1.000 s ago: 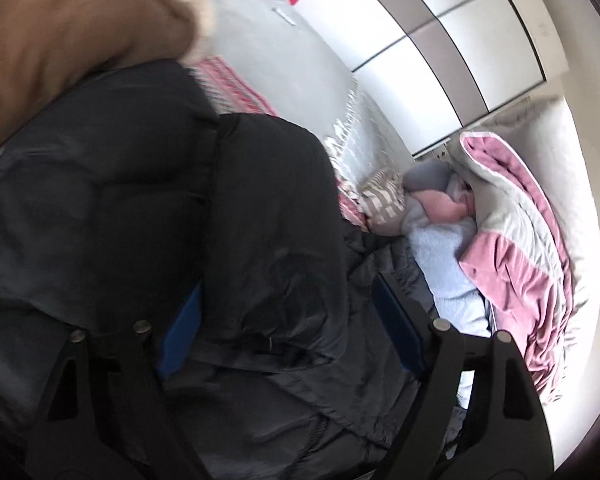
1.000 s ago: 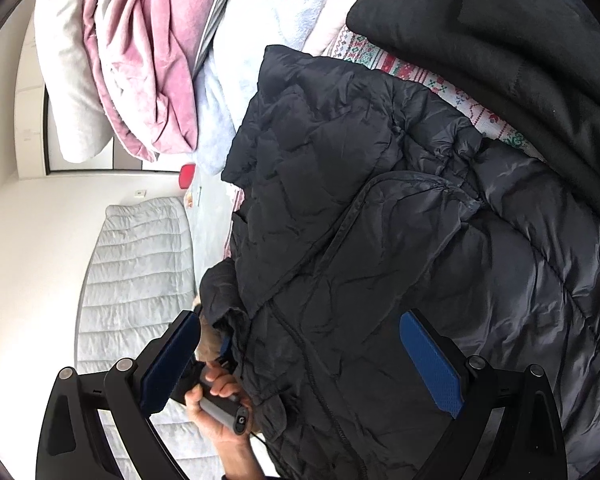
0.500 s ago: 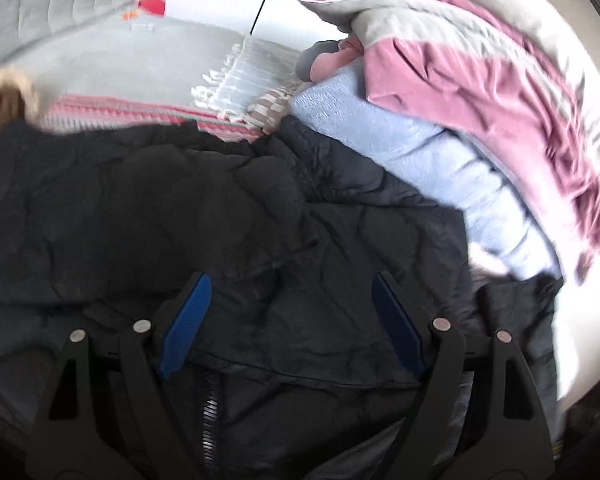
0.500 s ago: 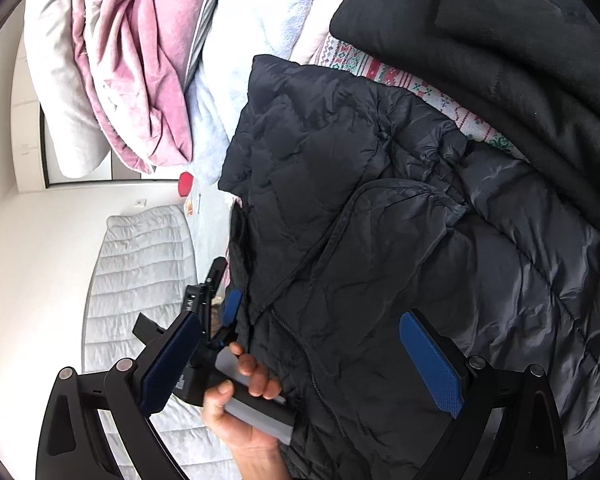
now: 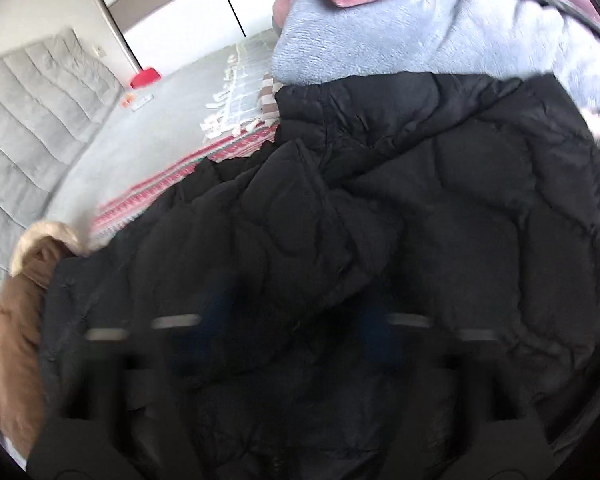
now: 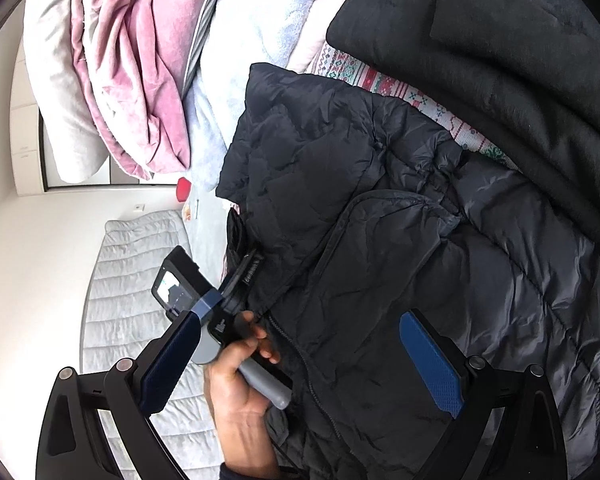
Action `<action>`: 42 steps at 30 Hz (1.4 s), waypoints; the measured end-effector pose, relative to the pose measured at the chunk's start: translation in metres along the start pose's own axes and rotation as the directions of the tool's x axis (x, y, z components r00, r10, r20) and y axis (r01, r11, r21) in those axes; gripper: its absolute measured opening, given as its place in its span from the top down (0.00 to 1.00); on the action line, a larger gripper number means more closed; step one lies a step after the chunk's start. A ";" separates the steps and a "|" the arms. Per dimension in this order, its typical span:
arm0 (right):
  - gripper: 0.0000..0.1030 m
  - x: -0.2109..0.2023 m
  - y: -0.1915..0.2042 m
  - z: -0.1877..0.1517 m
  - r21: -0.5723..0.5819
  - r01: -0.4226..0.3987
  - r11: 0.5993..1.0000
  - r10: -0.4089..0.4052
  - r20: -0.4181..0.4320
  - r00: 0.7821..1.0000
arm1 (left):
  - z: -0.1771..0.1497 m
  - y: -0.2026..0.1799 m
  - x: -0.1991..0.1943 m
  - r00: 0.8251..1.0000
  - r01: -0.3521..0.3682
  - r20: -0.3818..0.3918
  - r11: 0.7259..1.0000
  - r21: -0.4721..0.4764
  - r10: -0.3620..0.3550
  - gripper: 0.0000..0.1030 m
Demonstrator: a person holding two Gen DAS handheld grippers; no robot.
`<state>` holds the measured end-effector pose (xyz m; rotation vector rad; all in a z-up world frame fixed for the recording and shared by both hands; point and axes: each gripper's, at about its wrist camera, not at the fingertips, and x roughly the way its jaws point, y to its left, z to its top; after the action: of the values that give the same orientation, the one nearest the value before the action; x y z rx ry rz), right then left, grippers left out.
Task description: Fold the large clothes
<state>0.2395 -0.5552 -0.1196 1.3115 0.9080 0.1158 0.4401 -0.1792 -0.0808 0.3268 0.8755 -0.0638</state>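
Black quilted puffer jacket [image 6: 400, 240] spread on bed [image 5: 140, 136], against fleece blanket [image 5: 420, 28]. Likely light, soft, slippery; take it by hem or zip edge. Left gripper [image 6: 236, 280] jaws closing at the jacket's edge, grip unclear. Right gripper [image 6: 300, 364] jaws released, above jacket.

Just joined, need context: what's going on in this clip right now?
A person with a handheld gripper in each hand is folding a black puffer jacket spread on a bed among other clothes. The left gripper is at the jacket's edge near the zipper, its jaws closing; its own view is motion-blurred, so I can't confirm fabric is pinched. The right gripper hovers open over the jacket front, holding nothing. A pink blanket and a dark coat lie alongside.
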 end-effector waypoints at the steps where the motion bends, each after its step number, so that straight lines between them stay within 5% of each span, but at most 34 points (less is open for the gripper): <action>1: 0.02 0.000 0.000 0.000 0.000 -0.002 1.000 0.002 -0.001 1.000 | 0.001 0.003 0.001 1.000 0.001 -0.019 1.000 -0.019 -0.001 0.94; 5: 0.02 -0.001 -0.001 0.000 0.003 -0.008 1.000 0.008 -0.004 1.000 | -0.010 0.021 -0.023 0.989 0.146 0.015 0.985 -0.091 -0.146 0.95; 10: 0.02 -0.005 0.000 0.000 -0.002 -0.013 1.000 0.013 0.011 1.000 | -0.047 0.026 -0.063 0.946 0.322 0.082 0.939 -0.120 -0.314 0.94; 13: 0.02 -0.006 0.001 0.001 -0.027 0.008 1.000 -0.007 0.026 1.000 | -0.056 0.025 -0.037 0.946 0.316 -0.024 0.934 -0.169 -0.324 0.77; 16: 0.02 -0.005 -0.001 0.001 -0.031 0.021 0.999 -0.020 0.020 1.000 | -0.058 0.038 -0.034 0.918 0.362 -0.057 0.888 -0.285 -0.392 0.73; 18: 0.02 -0.009 -0.001 0.002 -0.036 0.021 0.999 -0.019 0.032 0.999 | -0.063 0.059 -0.055 0.895 0.412 -0.001 0.829 -0.379 -0.446 0.57; 20: 0.02 -0.017 0.004 0.002 -0.070 0.025 0.997 -0.021 0.049 0.999 | -0.074 0.076 -0.083 0.891 0.436 0.062 0.810 -0.391 -0.449 0.38; 24: 0.02 -0.032 0.015 0.000 -0.134 0.031 0.990 -0.019 0.088 0.996 | -0.125 0.129 -0.147 0.879 0.475 0.180 0.777 -0.412 -0.442 0.29; 29: 0.02 -0.041 0.026 -0.007 -0.216 0.071 0.974 -0.049 0.105 0.993 | -0.205 0.196 -0.171 0.900 0.430 0.204 0.706 -0.562 -0.385 0.24; 33: 0.02 -0.054 0.033 -0.019 -0.326 0.147 0.934 -0.108 0.132 0.985 | -0.260 0.234 -0.172 0.932 0.346 0.153 0.686 -0.640 -0.328 0.24; 37: 0.02 -0.076 0.029 -0.035 -0.446 0.193 0.874 -0.147 0.135 0.980 | -0.299 0.258 -0.189 0.914 0.379 0.153 0.654 -0.655 -0.375 0.26; 42: 0.02 -0.110 0.004 -0.060 -0.547 0.311 0.777 -0.259 0.172 0.950 | -0.343 0.285 -0.214 0.926 0.355 0.163 0.646 -0.675 -0.340 0.25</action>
<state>0.1306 -0.5682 -0.0588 0.6026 0.8964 0.0816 0.1013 0.1799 -0.0492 -0.5704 0.8688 -0.0889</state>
